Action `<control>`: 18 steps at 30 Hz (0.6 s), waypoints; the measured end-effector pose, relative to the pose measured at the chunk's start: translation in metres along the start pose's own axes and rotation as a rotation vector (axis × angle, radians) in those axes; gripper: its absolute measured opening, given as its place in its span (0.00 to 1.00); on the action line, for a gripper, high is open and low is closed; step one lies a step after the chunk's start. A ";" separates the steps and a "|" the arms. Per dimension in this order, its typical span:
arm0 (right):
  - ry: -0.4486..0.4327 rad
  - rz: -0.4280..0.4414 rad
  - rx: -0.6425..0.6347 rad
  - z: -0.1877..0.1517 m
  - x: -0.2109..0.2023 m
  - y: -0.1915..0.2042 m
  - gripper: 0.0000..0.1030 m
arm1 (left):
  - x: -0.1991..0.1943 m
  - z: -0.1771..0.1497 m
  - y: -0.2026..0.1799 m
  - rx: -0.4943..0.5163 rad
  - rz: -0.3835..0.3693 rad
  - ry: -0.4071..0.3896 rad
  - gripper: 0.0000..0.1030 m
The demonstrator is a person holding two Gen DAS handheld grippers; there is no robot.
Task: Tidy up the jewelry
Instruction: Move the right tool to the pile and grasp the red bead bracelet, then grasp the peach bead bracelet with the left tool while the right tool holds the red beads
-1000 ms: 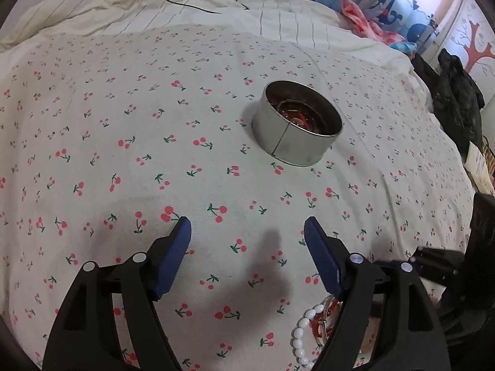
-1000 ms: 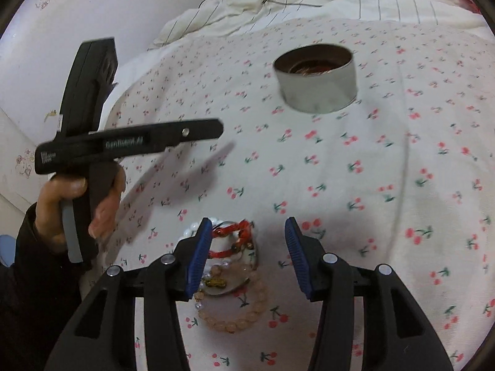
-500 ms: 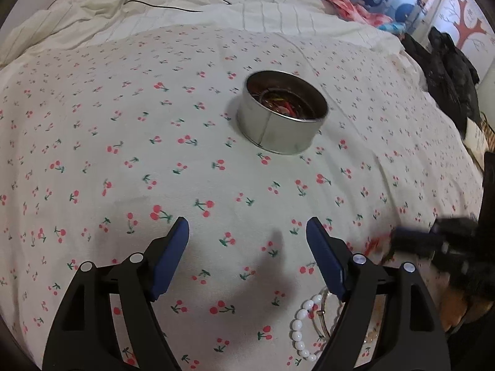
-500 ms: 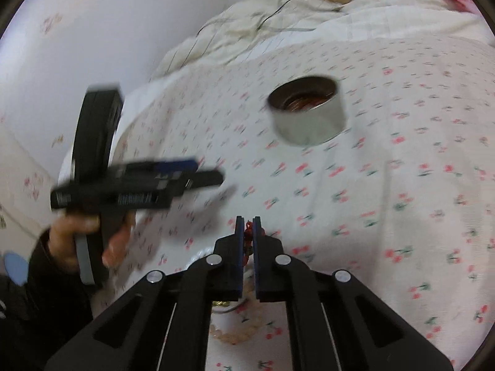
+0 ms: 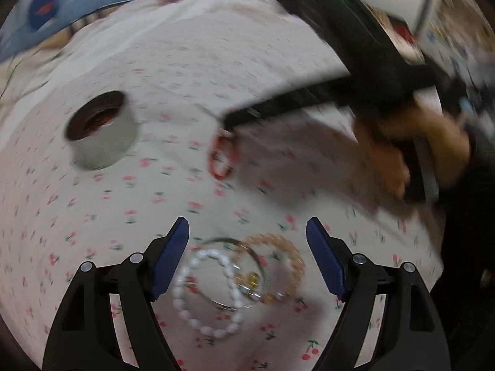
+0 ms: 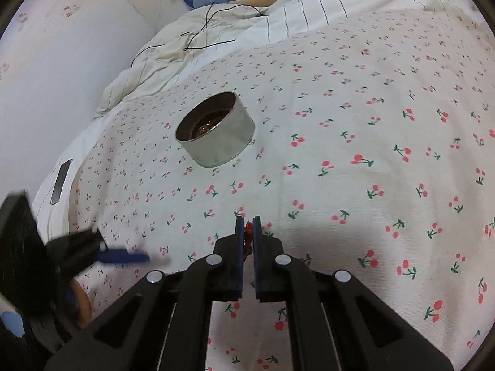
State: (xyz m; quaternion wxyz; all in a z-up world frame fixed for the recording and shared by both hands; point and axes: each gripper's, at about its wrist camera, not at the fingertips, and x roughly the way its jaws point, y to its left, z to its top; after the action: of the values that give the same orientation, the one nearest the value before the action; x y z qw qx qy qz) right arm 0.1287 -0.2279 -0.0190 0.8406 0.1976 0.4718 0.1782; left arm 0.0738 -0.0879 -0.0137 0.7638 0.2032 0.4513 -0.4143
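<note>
My right tool point(image 6: 246, 225) is clenched on a red bracelet point(image 5: 223, 157), its blue pads pinching the strand so that only a sliver of red shows between them in my right wrist view. From my left wrist view the bracelet hangs as a loop below the tips of that tool, lifted off the bed point(image 6: 371, 123) and clear of the cherry-print sheet. My left tool point(image 5: 247, 235) is released, its jaws standing wide with nothing between the pads. Beneath it, on the sheet near the bed's near edge, lies a small heap of jewelry: a white bead bracelet point(image 5: 201, 296), a peach bead bracelet point(image 5: 287, 256) and a thin metal bangle point(image 5: 227, 241), overlapping one another. A round metal tin point(image 6: 216, 136) sits upright toward the middle of the bed, well apart from the heap, with some dark and reddish pieces inside that I cannot make out. The left wrist view is blurred.
</note>
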 end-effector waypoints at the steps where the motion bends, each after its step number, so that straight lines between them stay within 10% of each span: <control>1: 0.001 -0.001 0.000 0.000 0.000 0.000 0.06 | 0.003 -0.001 -0.003 0.021 0.002 0.014 0.72; 9: 0.020 0.004 -0.009 0.000 0.005 0.004 0.06 | -0.005 -0.006 -0.027 0.090 -0.179 0.009 0.72; 18: 0.038 0.006 -0.023 -0.001 0.010 0.009 0.06 | 0.016 -0.019 -0.034 0.070 -0.217 0.148 0.38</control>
State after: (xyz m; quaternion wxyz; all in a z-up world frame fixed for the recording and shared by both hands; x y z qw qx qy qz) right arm 0.1319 -0.2158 -0.0219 0.8330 0.1859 0.4852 0.1901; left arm 0.0402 -0.1018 -0.0352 0.6718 0.2097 0.5108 -0.4937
